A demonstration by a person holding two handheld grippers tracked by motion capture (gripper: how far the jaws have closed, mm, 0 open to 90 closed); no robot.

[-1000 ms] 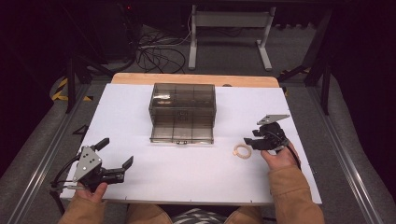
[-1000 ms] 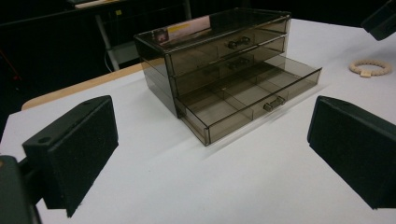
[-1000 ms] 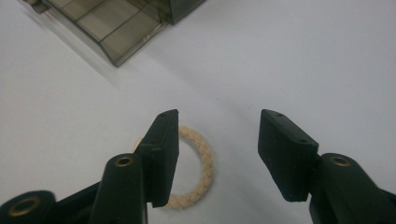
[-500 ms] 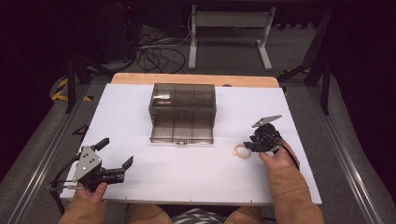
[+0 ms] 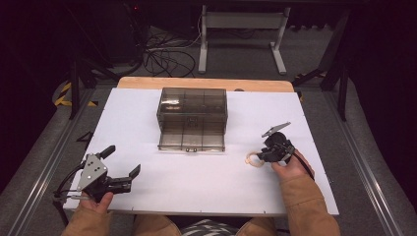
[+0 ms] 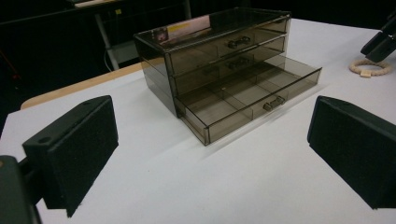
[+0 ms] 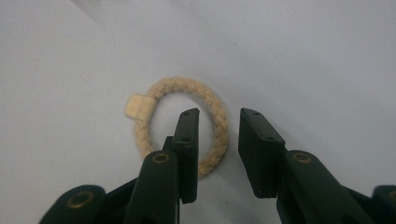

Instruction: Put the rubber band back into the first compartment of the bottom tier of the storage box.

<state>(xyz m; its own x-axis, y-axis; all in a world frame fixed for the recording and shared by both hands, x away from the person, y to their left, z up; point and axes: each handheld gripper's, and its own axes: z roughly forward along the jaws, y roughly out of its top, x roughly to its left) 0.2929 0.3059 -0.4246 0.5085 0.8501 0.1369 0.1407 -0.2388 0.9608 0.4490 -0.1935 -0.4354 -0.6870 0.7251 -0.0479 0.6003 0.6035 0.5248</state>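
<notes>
A beige braided ring [image 5: 253, 160] with a small tag lies flat on the white table [image 5: 196, 196], right of the drawer box. My right gripper [image 5: 261, 156] is down over it and open. In the right gripper view one jaw stands inside the ring [image 7: 187, 85] and the other outside, so the gripper [image 7: 218, 115] straddles the ring's right strand without clamping it. My left gripper [image 5: 122, 160] rests near the front left edge, open wide and holding nothing. From the left gripper [image 6: 215, 128] view, the ring [image 6: 371, 68] and the right gripper [image 6: 380, 43] appear far off at the right.
A smoky transparent drawer box [image 5: 193, 105] stands at the table's middle back, its bottom drawer [image 5: 192, 138] pulled out and showing bare compartments [image 6: 243, 100]. Its upper drawers are closed. Dark floor, cables and a stand's legs lie beyond the table's far wooden edge [image 5: 204, 83].
My right gripper has moved a little left and down onto the ring, so its jaws now straddle the strand. The left gripper and the ring have stayed put.
</notes>
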